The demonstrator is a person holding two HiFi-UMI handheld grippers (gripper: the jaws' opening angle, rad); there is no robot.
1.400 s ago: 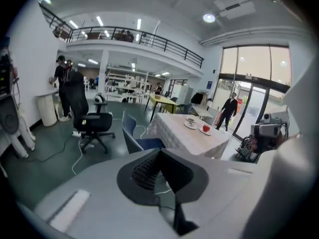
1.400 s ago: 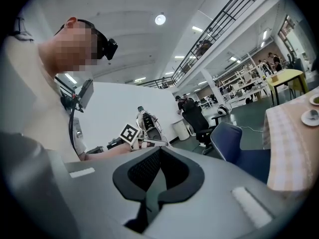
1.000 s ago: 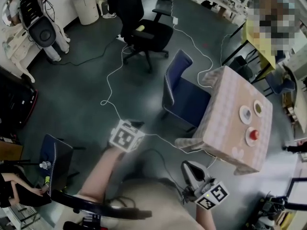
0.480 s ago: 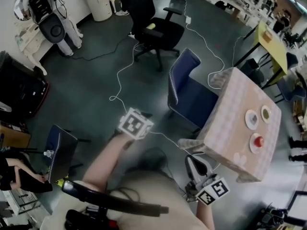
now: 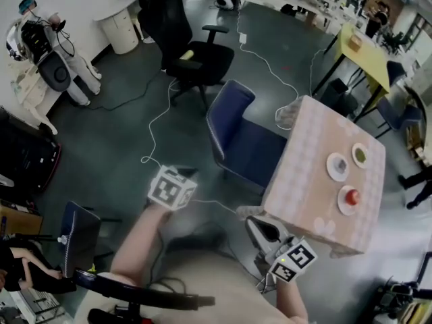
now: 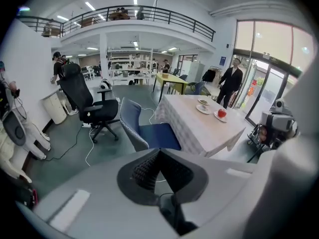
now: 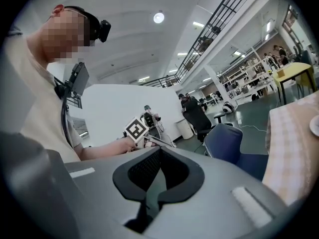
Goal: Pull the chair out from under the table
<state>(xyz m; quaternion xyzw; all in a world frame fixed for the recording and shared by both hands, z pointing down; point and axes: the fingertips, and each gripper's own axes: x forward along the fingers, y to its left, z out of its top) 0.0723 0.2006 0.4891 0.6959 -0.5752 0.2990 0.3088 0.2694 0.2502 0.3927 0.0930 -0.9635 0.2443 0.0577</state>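
A blue upholstered chair (image 5: 236, 137) stands at the left side of the table (image 5: 304, 187). Its seat reaches the edge of the pink checked cloth and its back faces away from the table. The chair also shows in the left gripper view (image 6: 144, 133) and the right gripper view (image 7: 227, 143). My left gripper (image 5: 187, 173) hangs over the floor, short of the chair, shut and empty (image 6: 158, 156). My right gripper (image 5: 256, 223) is near the table's front corner, also shut with nothing in it (image 7: 159, 156). Neither gripper touches the chair.
A black office chair (image 5: 196, 56) stands behind the blue one, and a white cable (image 5: 158, 123) trails across the floor. On the table are two plates and a red fruit (image 5: 350, 196). Another dark chair (image 5: 77, 235) is at lower left. A yellow table (image 5: 368, 52) stands at the back right.
Both grippers have drifted sideways with the person, and the head view has shifted. They stay shut and empty. The blue chair keeps its place beside the table.
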